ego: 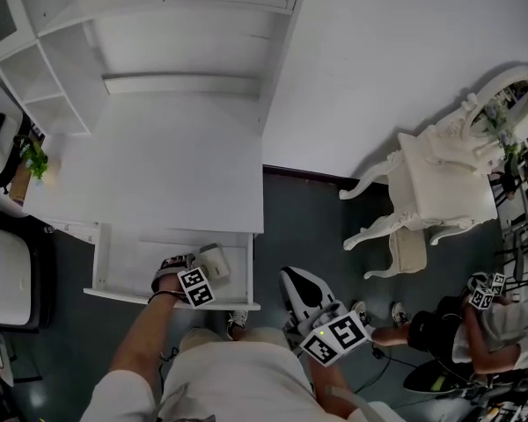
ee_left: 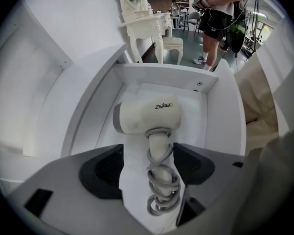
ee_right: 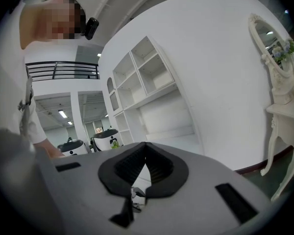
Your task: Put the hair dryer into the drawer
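hair dryer (ee_left: 147,116): smooth rounded cream plastic
place: being straddled by released left gripper (ee_left: 148,147), toward drawer (ee_left: 206,89) right edge
right gripper (ee_right: 146,146): being held clenched

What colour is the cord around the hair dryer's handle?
Grey cord, cream hair dryer; clearest in the left gripper view.

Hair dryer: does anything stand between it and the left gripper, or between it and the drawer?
Nothing visible does. The hair dryer already lies on the floor of the open drawer, and the left gripper is right above it, jaws apart on either side of its handle without pressing it.
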Demonstrator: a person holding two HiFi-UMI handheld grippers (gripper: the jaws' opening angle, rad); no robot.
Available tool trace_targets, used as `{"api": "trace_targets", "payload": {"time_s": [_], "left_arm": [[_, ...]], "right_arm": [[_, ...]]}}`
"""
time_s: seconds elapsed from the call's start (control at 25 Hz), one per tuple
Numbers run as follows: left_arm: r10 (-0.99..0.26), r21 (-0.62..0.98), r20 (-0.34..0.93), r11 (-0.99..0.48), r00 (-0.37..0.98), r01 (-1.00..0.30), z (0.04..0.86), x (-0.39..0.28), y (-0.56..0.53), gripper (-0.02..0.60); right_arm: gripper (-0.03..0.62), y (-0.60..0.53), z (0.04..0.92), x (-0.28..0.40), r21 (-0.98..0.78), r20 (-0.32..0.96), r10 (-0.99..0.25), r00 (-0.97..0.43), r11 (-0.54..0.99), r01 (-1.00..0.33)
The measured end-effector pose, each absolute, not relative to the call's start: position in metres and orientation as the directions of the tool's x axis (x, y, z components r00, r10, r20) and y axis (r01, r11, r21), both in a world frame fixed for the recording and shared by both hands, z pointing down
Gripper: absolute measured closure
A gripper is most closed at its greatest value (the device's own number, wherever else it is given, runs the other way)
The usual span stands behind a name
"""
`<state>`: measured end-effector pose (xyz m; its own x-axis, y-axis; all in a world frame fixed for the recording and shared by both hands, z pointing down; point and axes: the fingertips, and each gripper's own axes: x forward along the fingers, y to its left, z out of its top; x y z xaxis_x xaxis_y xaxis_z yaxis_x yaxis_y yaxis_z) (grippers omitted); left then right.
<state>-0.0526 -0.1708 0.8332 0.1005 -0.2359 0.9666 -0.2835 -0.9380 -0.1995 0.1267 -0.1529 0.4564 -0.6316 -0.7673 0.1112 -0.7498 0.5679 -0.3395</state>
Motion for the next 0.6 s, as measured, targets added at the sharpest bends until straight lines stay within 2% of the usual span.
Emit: {"api": "trace_targets", "payload": {"time_s": [0.2, 0.6], "left_arm": [[-0.318, -0.231, 0.932, -0.890, 0.172, -0.393, 0.793, -0.056, -0.180, 0.270], [-0.469, -0.263, 0.852, -0.769, 0.233, -0.583, 0.731, -0.092, -0.179, 0.256]], "right_arm": [[0.585, -0.146, 0.444, 0.108, -0.326, 0.083, -0.748, -0.658, 0.604, -0.728], [0.585, -0.133, 0.420, 0.065, -0.298, 0.032, -0.700, -0.714, 0.675, -0.675]]}}
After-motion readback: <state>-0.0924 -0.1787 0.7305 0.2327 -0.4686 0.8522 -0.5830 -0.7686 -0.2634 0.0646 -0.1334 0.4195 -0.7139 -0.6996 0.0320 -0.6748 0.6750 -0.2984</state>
